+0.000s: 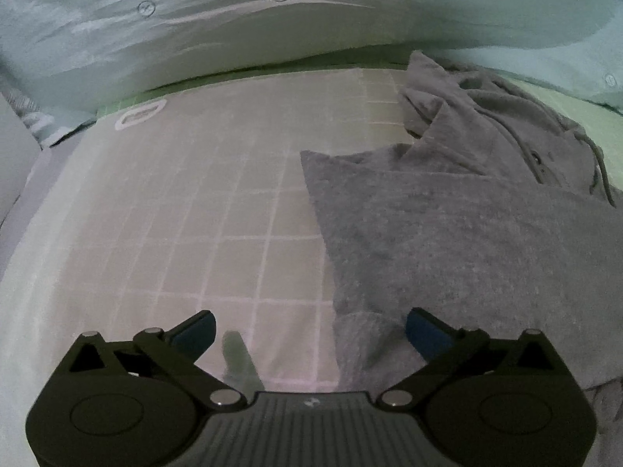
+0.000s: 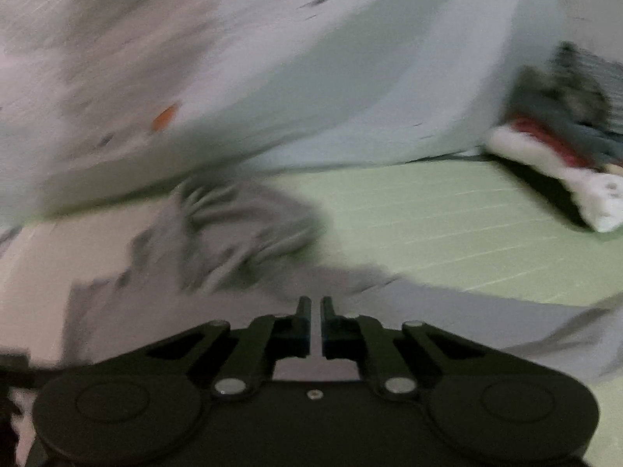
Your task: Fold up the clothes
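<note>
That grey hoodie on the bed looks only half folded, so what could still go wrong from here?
1. The grey hoodie's hood and drawstrings lie bunched at the far end; folding over them could leave a lumpy bundle.
2. The right tool is shut, yet the blur hides whether it holds any cloth; if not, that side won't follow.
3. The left tool hangs open over the hoodie's edge, one finger above the checked sheet, so it might pinch sheet too.

A hoodie (image 1: 486, 210) is lying on the bed (image 1: 194, 214), toward its right side, its hood (image 1: 486, 124) bunching at the far end near a duvet (image 1: 272, 31) that is heaping along the bed's far edge. A pile of clothes (image 2: 560, 144) is sitting at the bed's far right corner, well apart from the hoodie.
</note>
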The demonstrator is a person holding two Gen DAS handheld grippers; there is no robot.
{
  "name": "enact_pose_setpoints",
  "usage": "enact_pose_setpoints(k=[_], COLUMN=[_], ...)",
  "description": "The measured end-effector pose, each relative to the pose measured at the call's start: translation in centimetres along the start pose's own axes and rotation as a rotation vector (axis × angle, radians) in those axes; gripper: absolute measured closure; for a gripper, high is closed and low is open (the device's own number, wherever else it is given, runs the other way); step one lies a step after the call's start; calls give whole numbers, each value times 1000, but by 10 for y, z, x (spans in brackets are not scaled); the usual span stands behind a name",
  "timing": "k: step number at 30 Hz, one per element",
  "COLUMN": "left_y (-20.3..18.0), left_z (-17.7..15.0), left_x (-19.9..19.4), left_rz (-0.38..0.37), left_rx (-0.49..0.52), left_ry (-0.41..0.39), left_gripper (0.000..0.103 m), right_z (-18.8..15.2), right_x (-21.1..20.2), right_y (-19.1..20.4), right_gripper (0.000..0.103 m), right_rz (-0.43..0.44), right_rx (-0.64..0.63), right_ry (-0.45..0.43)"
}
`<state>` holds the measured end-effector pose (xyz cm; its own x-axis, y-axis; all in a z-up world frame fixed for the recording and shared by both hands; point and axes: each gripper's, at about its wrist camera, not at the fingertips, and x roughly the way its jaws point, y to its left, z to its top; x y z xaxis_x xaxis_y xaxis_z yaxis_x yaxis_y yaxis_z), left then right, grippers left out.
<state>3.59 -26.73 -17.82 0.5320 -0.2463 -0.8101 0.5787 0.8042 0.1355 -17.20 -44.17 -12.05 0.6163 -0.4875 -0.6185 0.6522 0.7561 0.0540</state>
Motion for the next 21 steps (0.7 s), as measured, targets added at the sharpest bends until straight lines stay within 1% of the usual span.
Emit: enact_pose_setpoints(k=[2, 3, 4, 5, 6, 7, 9, 11, 14, 15, 17, 19, 21], left_y=[2, 3, 4, 5, 6, 7, 9, 10, 10, 10, 13, 17, 16], left_z=[-1, -2, -3, -4, -4, -5, -6, -6, -5, -4, -3, -3, -3], left_x=[0, 0, 0, 0, 0, 0, 1, 1, 1, 1, 2, 4, 4], left_rz=[-9, -16, -22, -26, -31, -36, -46, -49, -52, -55, -62, -75, -76], left_rx=[-13, -19, -24, -34, -44, -54, -75, -87, -86, -83, -89, -102, -96], left_ry=[-2, -2, -2, 1, 3, 6, 12, 18, 31, 35, 45, 51, 48], left_gripper=[0, 0, 0, 0, 0, 0, 0, 0, 0, 0, 0, 0, 0], right_z=[-9, -12, -13, -14, -13, -12, -9, -7, -9, -10, -10, -8, -6], right_x=[4, 6, 7, 9, 11, 14, 21, 33, 50, 54, 60, 63, 59], right_y=[17, 20, 20, 20, 19, 15, 8, 0, -9, -12, -17, -23, -25], right_gripper=[96, 91, 77, 69, 58, 57, 56, 57, 62, 65, 74, 92, 94], right_rz=[-13, -34, -56, -78, -104, -127, -164, -199, -237, -245, -245, -228, -208], right_rx=[-82, -105, -118, -126, -124, -124, -137, -155, -177, -179, -173, -153, -125], right_ry=[33, 43, 53, 59, 59, 57, 66, 95, 150, 160, 174, 187, 183])
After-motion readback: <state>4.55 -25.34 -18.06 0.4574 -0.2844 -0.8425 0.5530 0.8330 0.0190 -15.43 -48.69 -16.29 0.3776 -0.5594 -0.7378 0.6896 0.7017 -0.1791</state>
